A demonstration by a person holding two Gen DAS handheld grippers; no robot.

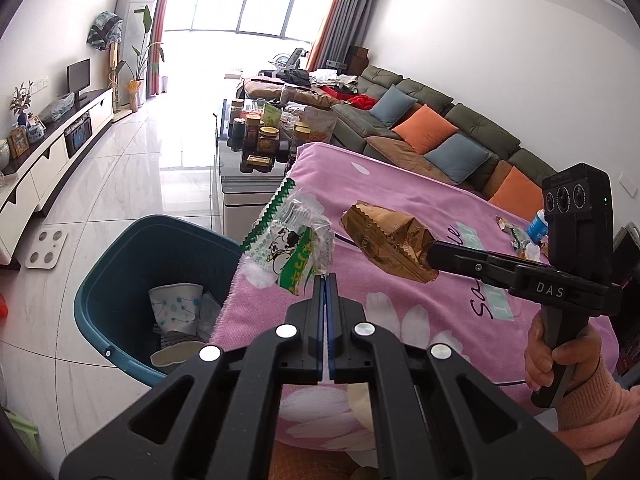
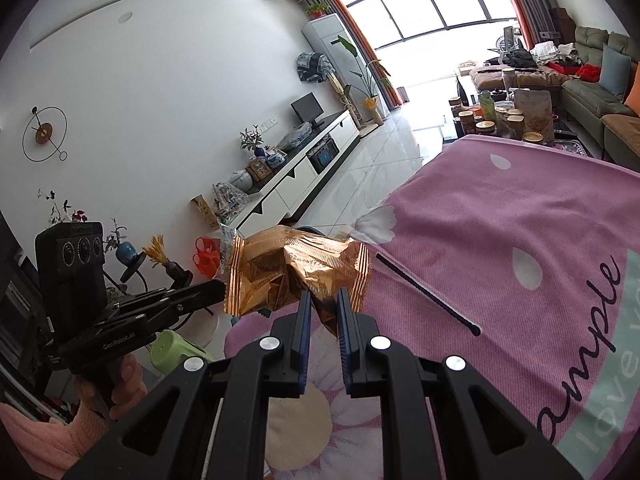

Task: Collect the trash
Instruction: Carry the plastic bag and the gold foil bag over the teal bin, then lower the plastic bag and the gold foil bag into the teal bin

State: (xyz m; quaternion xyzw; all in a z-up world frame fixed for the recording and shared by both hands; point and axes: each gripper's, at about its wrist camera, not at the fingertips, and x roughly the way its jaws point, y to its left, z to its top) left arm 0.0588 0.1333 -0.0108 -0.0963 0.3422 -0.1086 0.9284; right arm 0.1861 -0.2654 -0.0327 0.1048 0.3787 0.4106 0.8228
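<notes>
My left gripper (image 1: 325,280) is shut on a clear and green wrapper (image 1: 290,246), held above the pink cloth's left edge, just right of the blue bin (image 1: 120,280). The bin holds a paper cup (image 1: 176,306) and other scraps. My right gripper (image 2: 324,296) is shut on a crumpled gold wrapper (image 2: 292,270); in the left wrist view it (image 1: 430,258) holds that wrapper (image 1: 384,242) over the cloth. The left gripper also shows in the right wrist view (image 2: 218,290), its tip hidden behind the gold wrapper.
The pink cloth (image 1: 420,208) covers the table; more trash (image 1: 524,236) lies at its far right. A thin black stick (image 2: 428,296) lies on the cloth. A jar-laden coffee table (image 1: 256,148), a sofa (image 1: 440,128) and a TV cabinet (image 1: 52,148) stand around.
</notes>
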